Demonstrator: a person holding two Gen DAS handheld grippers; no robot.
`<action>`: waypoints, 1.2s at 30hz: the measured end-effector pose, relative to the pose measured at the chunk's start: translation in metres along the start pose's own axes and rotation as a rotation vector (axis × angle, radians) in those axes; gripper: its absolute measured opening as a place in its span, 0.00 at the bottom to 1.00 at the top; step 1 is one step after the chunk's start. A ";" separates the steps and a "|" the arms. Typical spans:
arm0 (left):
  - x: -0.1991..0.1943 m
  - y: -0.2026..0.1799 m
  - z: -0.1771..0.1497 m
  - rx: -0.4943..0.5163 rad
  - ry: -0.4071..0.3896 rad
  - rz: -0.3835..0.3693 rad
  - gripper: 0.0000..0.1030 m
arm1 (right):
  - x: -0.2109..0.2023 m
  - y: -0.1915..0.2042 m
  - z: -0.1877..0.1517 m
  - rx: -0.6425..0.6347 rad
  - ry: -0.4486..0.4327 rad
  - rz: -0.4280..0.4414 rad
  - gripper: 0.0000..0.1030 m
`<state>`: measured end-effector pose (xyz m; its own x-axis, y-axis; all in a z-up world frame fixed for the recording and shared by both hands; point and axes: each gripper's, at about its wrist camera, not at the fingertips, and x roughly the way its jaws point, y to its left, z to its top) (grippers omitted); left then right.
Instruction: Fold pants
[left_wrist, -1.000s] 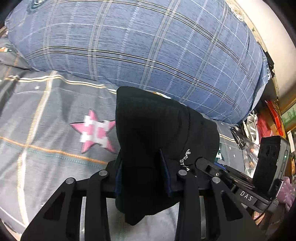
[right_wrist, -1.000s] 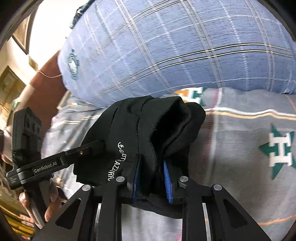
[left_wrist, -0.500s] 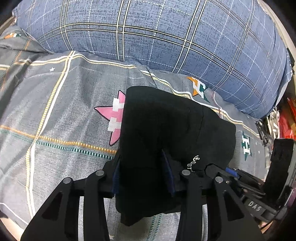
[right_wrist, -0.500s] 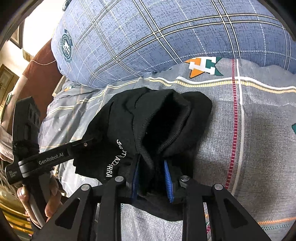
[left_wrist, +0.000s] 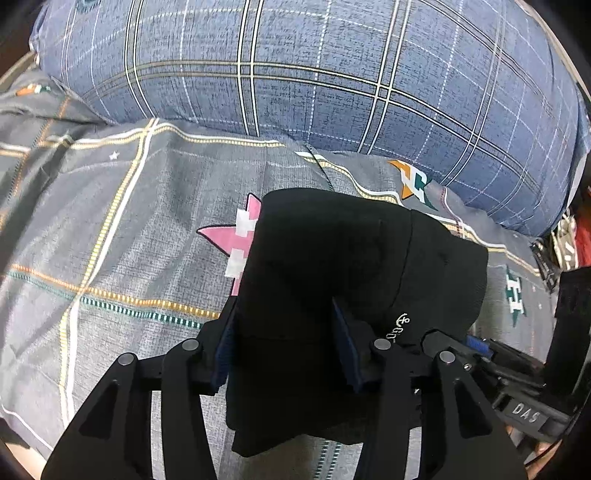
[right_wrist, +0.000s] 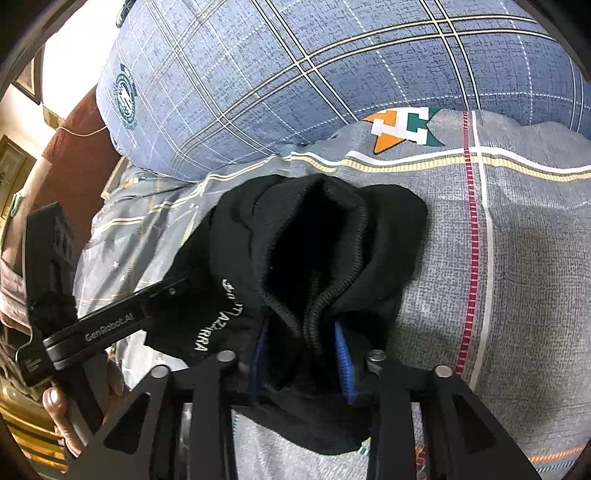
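Both tongs matte black plastic, same build.

Left tongs (left_wrist: 284, 347): two triangular cut-out arms per side, round silver screw heads at pivots, dark navy pads (left_wrist: 345, 347) w/ ribbed faces.

Right tongs (right_wrist: 301, 354): same frame, silver screws, brighter blue ribbed pads (right_wrist: 342, 358).

Seen from the right cam, left unit's side bar reads "GenRobot.AI" in white; boxy black housing at rear.

From the left cam, right unit tagged "DAS", white lettering, blue pad edge showing.

Hand (right_wrist: 62, 413) on black grip; pale pink sleeve behind.
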<state>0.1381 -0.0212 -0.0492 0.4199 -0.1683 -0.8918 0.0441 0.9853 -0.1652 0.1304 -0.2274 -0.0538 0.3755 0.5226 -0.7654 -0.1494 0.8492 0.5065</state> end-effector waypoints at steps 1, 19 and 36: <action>-0.002 -0.001 -0.001 0.007 -0.011 0.007 0.48 | 0.000 -0.001 -0.001 0.004 -0.003 0.010 0.37; -0.090 0.002 -0.118 0.049 -0.309 0.138 0.76 | -0.085 0.031 -0.110 0.000 -0.218 -0.129 0.75; -0.115 -0.004 -0.141 0.116 -0.437 0.245 0.80 | -0.103 0.067 -0.148 -0.090 -0.349 -0.226 0.79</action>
<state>-0.0378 -0.0096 -0.0054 0.7694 0.0714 -0.6348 -0.0132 0.9953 0.0960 -0.0532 -0.2131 0.0001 0.6932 0.2783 -0.6649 -0.1013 0.9509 0.2925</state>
